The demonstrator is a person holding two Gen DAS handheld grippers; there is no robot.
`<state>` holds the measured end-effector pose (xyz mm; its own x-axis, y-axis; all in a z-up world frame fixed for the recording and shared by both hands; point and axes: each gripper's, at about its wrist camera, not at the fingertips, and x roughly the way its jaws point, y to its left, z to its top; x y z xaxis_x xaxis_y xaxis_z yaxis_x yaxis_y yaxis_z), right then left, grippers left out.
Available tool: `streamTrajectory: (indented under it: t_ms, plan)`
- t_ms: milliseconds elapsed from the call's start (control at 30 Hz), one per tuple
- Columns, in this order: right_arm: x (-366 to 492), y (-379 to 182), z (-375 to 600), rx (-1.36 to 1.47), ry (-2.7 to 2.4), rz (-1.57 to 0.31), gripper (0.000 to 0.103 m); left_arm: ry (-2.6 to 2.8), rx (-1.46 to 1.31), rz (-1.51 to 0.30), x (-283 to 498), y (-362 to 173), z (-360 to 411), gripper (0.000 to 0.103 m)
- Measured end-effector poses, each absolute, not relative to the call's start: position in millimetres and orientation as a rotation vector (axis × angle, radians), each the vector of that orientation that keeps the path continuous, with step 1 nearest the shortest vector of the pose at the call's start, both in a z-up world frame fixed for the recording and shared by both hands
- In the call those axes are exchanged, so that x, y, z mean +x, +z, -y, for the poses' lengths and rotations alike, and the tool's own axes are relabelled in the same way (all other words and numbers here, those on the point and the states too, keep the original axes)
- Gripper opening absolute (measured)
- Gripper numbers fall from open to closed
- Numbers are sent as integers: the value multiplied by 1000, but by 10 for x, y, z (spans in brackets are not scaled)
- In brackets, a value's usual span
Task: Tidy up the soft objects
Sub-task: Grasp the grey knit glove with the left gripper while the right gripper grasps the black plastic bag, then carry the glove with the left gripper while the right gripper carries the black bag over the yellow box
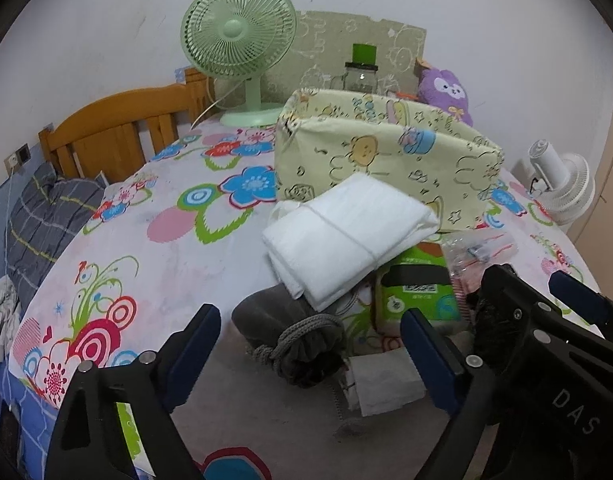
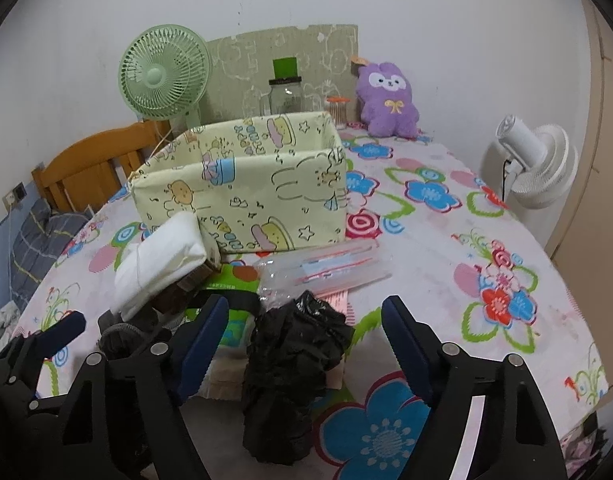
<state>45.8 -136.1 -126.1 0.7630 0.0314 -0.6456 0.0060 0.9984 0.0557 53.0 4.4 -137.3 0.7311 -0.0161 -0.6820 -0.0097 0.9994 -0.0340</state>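
Left wrist view alone shows grey drawstring pouch (image 1: 294,336), black bag (image 2: 294,380) between parted right gripper (image 2: 306,344) jaws, left gripper (image 1: 310,344) parted

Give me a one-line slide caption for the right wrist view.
Open right gripper poised around a crumpled black plastic bag on the floral sheet, yellow fabric bin behind.

Bedsheet (image 2: 446,280) is white with loud blue, red and pink flowers plus green swirls. The fabric box (image 2: 242,196) at 12 o'clock is pale yellow with cartoon bunnies. Mint green fan (image 2: 164,74) at 11, purple plush (image 2: 386,100) at 1, crumpled black bag (image 2: 294,376) up front, white folded cloth (image 1: 346,236), grey pouch (image 1: 290,332).
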Motion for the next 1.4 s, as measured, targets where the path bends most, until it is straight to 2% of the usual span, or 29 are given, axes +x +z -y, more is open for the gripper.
streamTrajectory:
  t_ms: [100,200,267,333,433,733,1400]
  plan:
    - [485,-1316,1346,65,9,-732,75,9,-39,-774,558,-1423,-60,84]
    - [509,-1367,1327,73,15,-756,66,13,-44,-793,575,-1469,-67,77]
    - [522,-1397,1296,68,20,-769,56,22,-32,-792,575,-1483,-52,70]
    - [523,-1405,1276,64,22,-770,53,22,-32,-795,574,-1481,-49,58]
    - [513,-1388,1251,61,26,-764,48,16,-54,-799,577,-1474,-76,54]
    - [471,-1295,1209,51,35,-745,46,17,-69,-756,519,-1306,-98,50]
    - [387,-694,1341,100,29,-639,46,-6,-54,-658,499,-718,21,48]
